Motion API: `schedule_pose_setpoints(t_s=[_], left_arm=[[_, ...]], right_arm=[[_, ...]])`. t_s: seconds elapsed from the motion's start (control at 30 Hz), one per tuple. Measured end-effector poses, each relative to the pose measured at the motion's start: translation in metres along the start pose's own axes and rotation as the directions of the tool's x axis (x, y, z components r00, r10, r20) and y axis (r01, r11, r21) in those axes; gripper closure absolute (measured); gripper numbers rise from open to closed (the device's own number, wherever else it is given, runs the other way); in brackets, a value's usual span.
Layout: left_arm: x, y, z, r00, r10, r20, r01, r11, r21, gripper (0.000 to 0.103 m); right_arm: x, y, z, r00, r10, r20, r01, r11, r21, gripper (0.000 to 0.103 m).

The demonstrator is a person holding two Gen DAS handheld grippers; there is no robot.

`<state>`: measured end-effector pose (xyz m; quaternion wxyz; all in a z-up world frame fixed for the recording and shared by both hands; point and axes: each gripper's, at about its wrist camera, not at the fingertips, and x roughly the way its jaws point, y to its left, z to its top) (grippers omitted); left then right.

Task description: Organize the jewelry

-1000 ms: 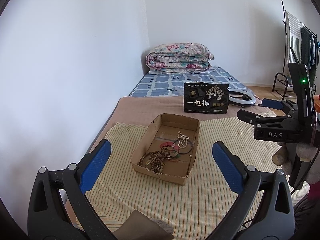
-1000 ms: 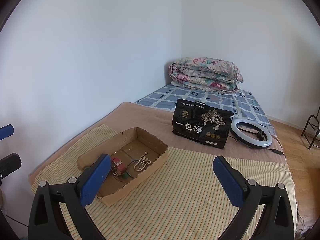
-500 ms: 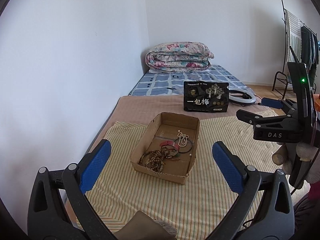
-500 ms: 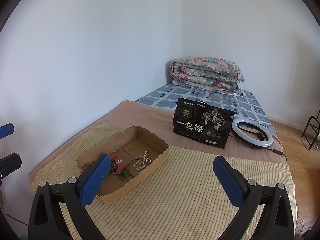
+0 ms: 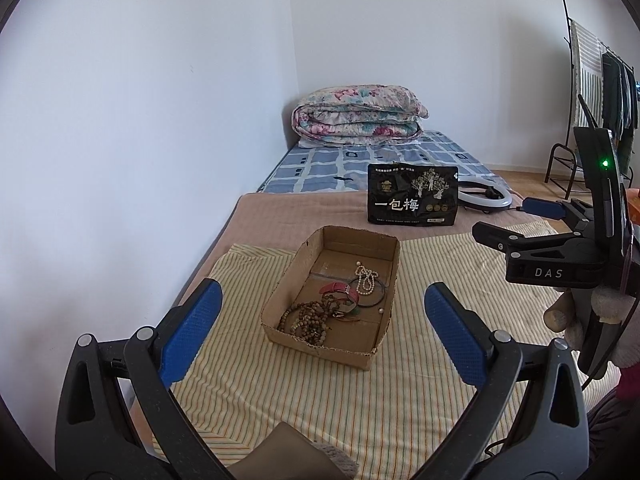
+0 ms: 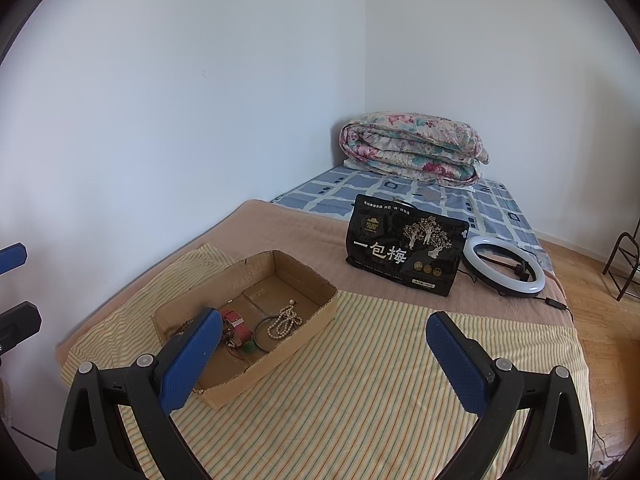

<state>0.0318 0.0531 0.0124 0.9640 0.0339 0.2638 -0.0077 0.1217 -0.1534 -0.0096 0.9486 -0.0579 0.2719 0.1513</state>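
1. Left gripper [image 5: 320,320]: we hold it above the near edge of the striped cloth [image 5: 340,392], jaws spread wide and pinching nothing. The blue pads [image 5: 188,332] are ribbed rubber, which we judge suits small, smooth items.

2. Cardboard box [image 5: 280,292]: a shallow open tray of thin, creased card with a ragged front wall. It rests on the cloth, which lies over a soft bed. We judge it light and easy to push aside, so any downward reach risks sliding it.

3. Wooden bead strands [image 5: 308,318]: piled in the near left corner of the box. The beads are matt, brown and round on a limp cord. We judge them light but prone to snag. We recommend taking hold of a raised loop, not the pile's middle.

4. Red strap [image 5: 336,289]: a flat, flexible band lying mid-box and touching the beads. We judge the band's edge the best place to grip.

5. Pearl strand [image 5: 366,280]: pale, glossy and looped, lying partly over a thin dark ring [image 5: 374,294]. We judge the pearls slippery and the cord delicate; a gentle pinch across a doubled loop is advisable. The ring lies flat and is hard to get under.

6. Right gripper [image 6: 324,348]: it hovers right of the box, jaws spread and holding nothing.

7. Black pouch [image 5: 412,199]: glossy film, standing beyond the box, well apart from it.
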Motion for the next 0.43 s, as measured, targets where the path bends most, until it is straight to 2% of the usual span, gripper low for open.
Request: schedule_pose_setpoints(t_s=[0.43], left_arm=[[-0.0035,-0.0011,0.0029,1.000,0.008,0.018,-0.008,1.000,0.003,0.000]], right_arm=[[0.0002,-0.0006,-0.0004,1.000,-0.001,0.000,0.001,1.000,-0.001,0.000]])
